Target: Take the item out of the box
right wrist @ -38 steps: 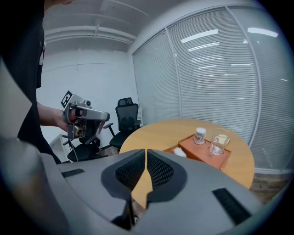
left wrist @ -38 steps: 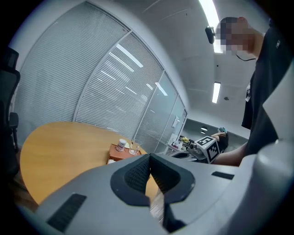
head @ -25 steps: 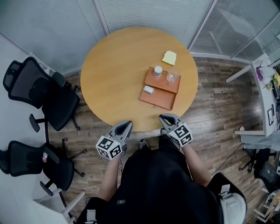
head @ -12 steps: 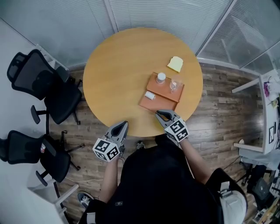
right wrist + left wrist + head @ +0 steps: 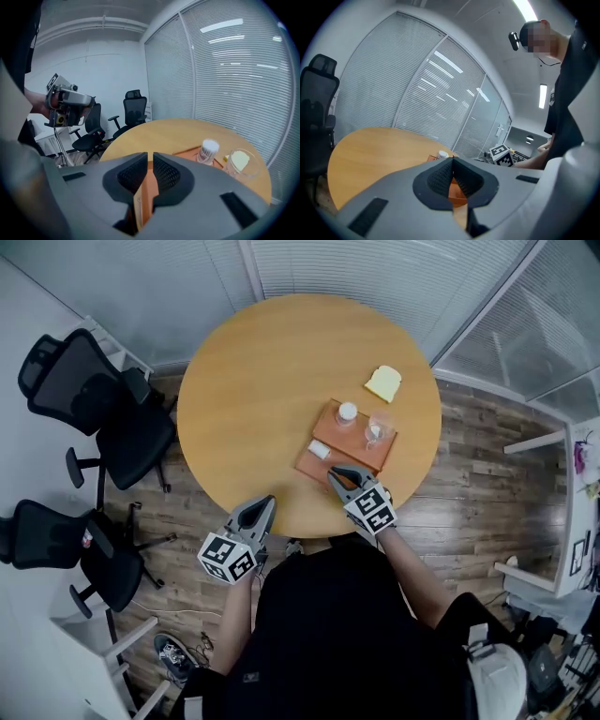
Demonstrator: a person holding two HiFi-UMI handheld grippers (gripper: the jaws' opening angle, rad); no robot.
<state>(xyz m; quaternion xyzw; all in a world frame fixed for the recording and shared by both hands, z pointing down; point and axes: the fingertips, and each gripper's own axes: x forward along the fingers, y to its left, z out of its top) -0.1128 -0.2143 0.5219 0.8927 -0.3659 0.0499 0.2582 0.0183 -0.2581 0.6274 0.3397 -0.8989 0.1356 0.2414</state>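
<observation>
1. The task stood at its approach step. Nothing had yet left the box (image 5: pixel 354 441), which lay open on the round bench (image 5: pixel 253 371), toward 4 o'clock from the bench's centre.
2. Inside the box stood a white-capped bottle (image 5: pixel 348 412) at 12 o'clock and a clear glass (image 5: pixel 377 430) at 3 o'clock. A small white item (image 5: pixel 320 448) lay at 9 o'clock. Which of these the task meant could not be told.
3. The right tool (image 5: pixel 332 471) hovered at the box's 6 o'clock edge, its jaws closed and apparently gripping nothing.
4. The left tool (image 5: pixel 270 501) hung at the bench's 6 o'clock rim, well apart from the box, its jaws together and empty.
5. The next move likely called for the right tool's jaws to part and come around the chosen item. The glass would probably need a gentle squeeze.
6. A yellow slice-shaped piece (image 5: pixel 383 382) lay on the bare bench at 1 o'clock from the box.
7. Slatted blinds (image 5: pixel 337 268) closed the room at 12 o'clock. Black office chairs (image 5: pixel 103 418) stood at 9 and 8 o'clock on a wood-plank floor (image 5: pixel 469 484).
</observation>
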